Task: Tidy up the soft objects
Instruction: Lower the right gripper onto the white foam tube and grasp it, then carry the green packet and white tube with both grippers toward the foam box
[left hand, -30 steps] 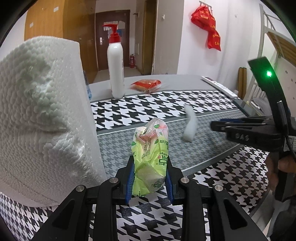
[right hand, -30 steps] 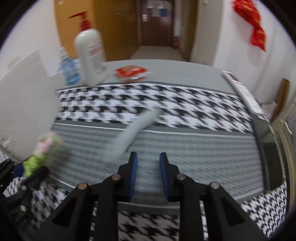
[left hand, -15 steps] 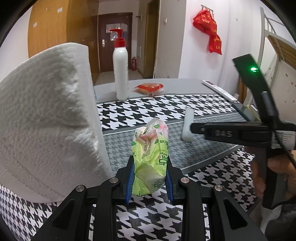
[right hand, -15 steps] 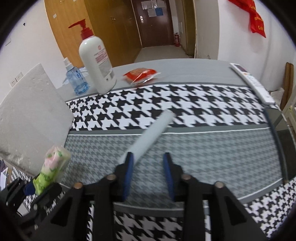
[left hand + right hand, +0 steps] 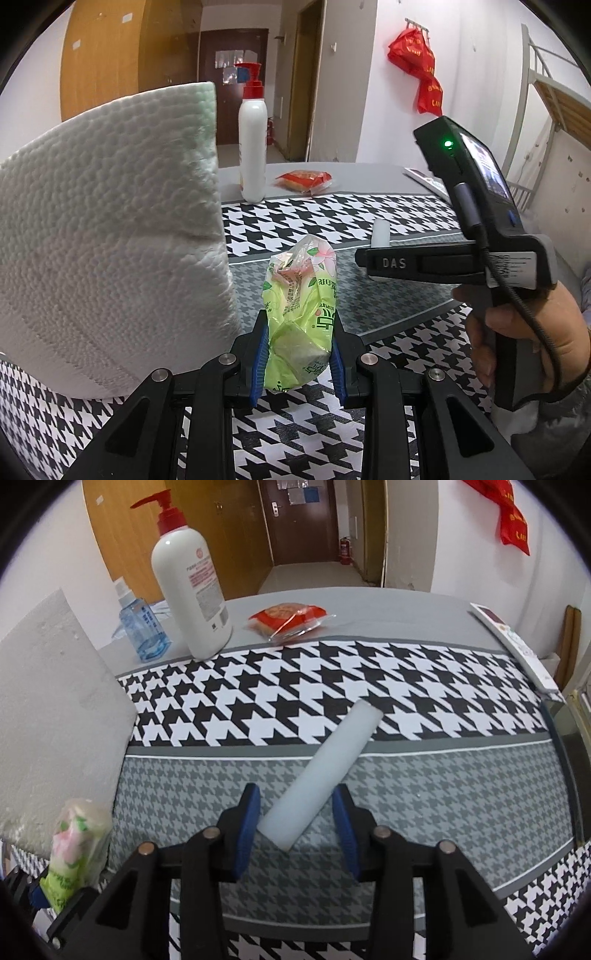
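The right gripper [image 5: 295, 818] stands with its jaws spread, having just been opening, and the near end of the white foam bar [image 5: 325, 771] lies between the blue pads without either pad pressing it; the left pad is just beside the bar's lower-left corner, the right pad stands clear of its flank. The bar lies flat on the grey band of the tablecloth [image 5: 461, 794], its long axis running diagonally from lower centre of the right wrist view toward the upper right, so it crosses the line between the pads at a slant, not squarely. The right hand is the nearer one; judged from this, a squarer grip would call for rolling the wrist to match that axis, or closing on the near end as it lies. The left gripper [image 5: 298, 354] is pinching the green tissue pack [image 5: 301, 314], which stands upright between its pads, just beside the paper towel roll [image 5: 110, 236] filling the left of that view. Open cloth lies to the right of and beyond the bar; the pump bottle [image 5: 192, 590], the red snack packet [image 5: 291, 618] and the remote [image 5: 513, 646] sit well apart near the far edge.
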A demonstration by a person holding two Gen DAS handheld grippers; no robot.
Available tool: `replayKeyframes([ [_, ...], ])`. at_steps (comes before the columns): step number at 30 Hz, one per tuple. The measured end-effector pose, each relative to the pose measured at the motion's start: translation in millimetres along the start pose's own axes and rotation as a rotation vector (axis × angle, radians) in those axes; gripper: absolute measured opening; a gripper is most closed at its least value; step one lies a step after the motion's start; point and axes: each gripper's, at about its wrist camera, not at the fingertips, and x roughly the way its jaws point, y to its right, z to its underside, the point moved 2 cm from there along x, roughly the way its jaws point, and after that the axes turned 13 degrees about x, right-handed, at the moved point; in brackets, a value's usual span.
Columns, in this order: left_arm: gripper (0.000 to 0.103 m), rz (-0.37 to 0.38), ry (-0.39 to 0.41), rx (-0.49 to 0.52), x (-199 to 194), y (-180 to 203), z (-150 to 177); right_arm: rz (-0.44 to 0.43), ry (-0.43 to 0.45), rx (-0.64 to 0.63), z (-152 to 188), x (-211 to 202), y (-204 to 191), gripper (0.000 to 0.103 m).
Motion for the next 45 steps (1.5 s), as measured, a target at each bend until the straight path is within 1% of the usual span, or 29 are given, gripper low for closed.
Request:
replayKeyframes([
  [1,0.03,0.002,0.001,-0.002,-0.6,-0.5,0.6,0.009,0.004,-0.008,-0.1,1.2,-1.3,0.045],
  [4,0.03,0.005,0.007,-0.002,-3.9,-0.8,2.5,0.022,0.013,-0.041,0.1,3.4,-4.8,0.039],
  [5,0.03,0.006,0.01,-0.002,-4.9,-0.9,3.7,0.032,0.024,-0.05,-0.1,4.3,-4.2,0.033],
  [7,0.03,0.008,0.014,-0.004,-6.6,-2.2,4.6,0.024,0.028,-0.048,-2.2,6.5,-3.1,0.027],
  [9,0.03,0.008,0.014,-0.005,-6.5,-4.1,5.7,0.003,0.024,-0.039,-2.2,2.2,1.4,0.019],
  [11,0.03,0.011,0.015,-0.005,-8.0,-5.0,6.1,-0.007,0.028,-0.035,-2.0,-2.3,5.0,0.015],
  [13,0.03,0.011,0.022,-0.003,-11.4,-5.4,5.9,-0.018,0.031,-0.032,-1.0,-7.2,8.4,0.014],
  [14,0.03,0.01,0.025,-0.003,-13.1,-5.7,6.0,-0.018,0.04,-0.03,-0.4,-9.7,9.1,0.01],
  [17,0.03,0.007,0.028,-0.002,-17.6,-6.7,8.1,-0.026,0.065,-0.032,3.0,-23.4,11.0,0.01],
  [21,0.03,0.005,0.032,-0.004,-22.8,-5.8,10.0,-0.039,0.078,-0.047,9.2,-35.8,10.3,0.01],
  [25,0.03,-0.003,0.041,0.006,-29.8,-3.5,10.8,-0.045,0.097,-0.051,19.1,-50.9,13.9,0.01],
  [29,0.03,-0.007,0.045,0.016,-36.6,-0.2,11.1,-0.047,0.099,-0.049,32.6,-62.8,23.1,0.01],
  [34,0.03,-0.006,0.047,0.018,-39.9,1.6,12.8,-0.03,0.061,-0.037,41.8,-54.6,29.2,0.011],
  [35,0.03,-0.005,0.046,0.018,-39.9,1.2,12.7,-0.022,0.057,-0.053,43.6,-52.6,28.5,0.011],
  [37,0.03,-0.006,0.045,0.02,-40.0,1.2,12.6,-0.007,0.057,-0.052,44.8,-51.3,29.3,0.015],
  [41,0.03,-0.009,0.047,0.022,-40.9,-0.4,9.9,0.0,0.053,-0.049,44.6,-47.5,30.2,0.016],
  [44,0.03,-0.01,0.044,0.019,-39.7,-0.5,10.2,0.01,0.051,-0.06,44.9,-44.7,28.0,0.025],
  [45,0.03,-0.011,0.043,0.019,-38.6,0.7,10.4,0.015,0.047,-0.063,45.1,-41.0,26.4,0.025],
])
